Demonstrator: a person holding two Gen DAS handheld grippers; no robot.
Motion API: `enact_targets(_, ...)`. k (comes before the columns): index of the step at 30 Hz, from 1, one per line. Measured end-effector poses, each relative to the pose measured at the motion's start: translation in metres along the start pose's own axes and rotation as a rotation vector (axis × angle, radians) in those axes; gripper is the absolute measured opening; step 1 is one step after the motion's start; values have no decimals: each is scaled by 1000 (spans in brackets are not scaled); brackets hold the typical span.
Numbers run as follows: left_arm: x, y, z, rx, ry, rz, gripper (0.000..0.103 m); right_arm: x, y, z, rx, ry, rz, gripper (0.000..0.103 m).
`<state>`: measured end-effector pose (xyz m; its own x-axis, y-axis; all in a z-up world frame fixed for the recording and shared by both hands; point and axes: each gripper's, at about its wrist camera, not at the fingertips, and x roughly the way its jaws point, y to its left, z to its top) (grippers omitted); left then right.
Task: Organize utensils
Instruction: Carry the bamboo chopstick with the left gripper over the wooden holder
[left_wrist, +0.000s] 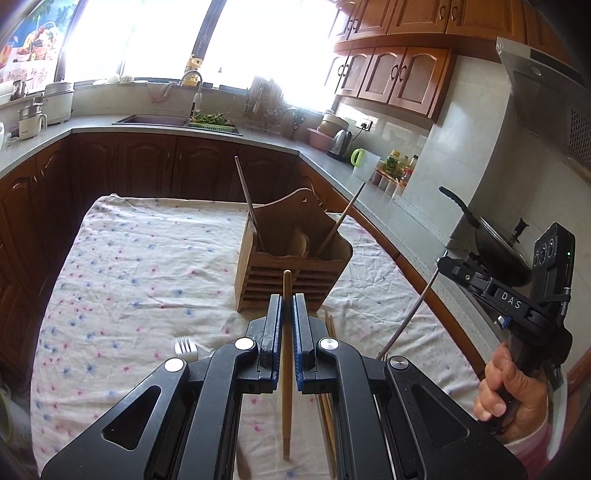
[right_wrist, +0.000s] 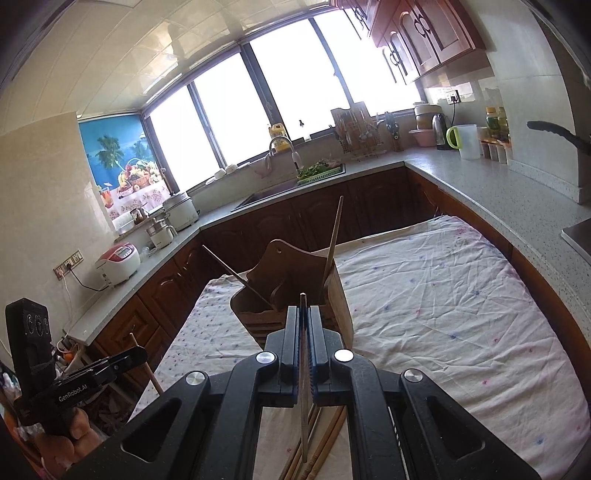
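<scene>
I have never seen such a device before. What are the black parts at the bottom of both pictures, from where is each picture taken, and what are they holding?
The black parts are hand-held grippers, one in each of a person's hands, each with a camera looking along its two fingers. One picture comes from the left gripper, the other from the right gripper. In the left view you also see the person's right hand gripping the other tool.

The left gripper is shut on a wooden chopstick; the right is shut on a thin metal chopstick. Ahead, on a flowered cloth, stands a wooden utensil holder with two sticks already leaning inside. More chopsticks and a fork lie on the cloth.
</scene>
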<state>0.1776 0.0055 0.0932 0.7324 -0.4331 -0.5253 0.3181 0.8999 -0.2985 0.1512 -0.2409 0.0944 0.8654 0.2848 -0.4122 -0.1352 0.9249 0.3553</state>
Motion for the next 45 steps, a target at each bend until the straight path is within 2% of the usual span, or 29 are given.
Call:
enact_targets(11, -8, 0, 24, -3, -68, -8, 4, 0, -2, 22, 9, -54, -2, 4)
enact_targets(24, -21, 1, 120, 3, -286, 6, 4, 16, 11, 101, -18, -216, -19, 4)
enact_targets(31, 0, 15, 155, -53, -369, 30, 4, 41, 9, 128, -17, -275, -46, 4)
enact_targets(34, 17, 21, 153, -81, -373, 47, 4, 58, 6, 125, -21, -265, -62, 4)
enact_targets(41, 64, 34, 124, -130, -318, 83, 4, 91, -11, 92, 25, -211, -77, 4)
enact_targets(45, 83, 35, 106, -116, -286, 95, 4, 105, -23, 76, 57, -172, -86, 4)
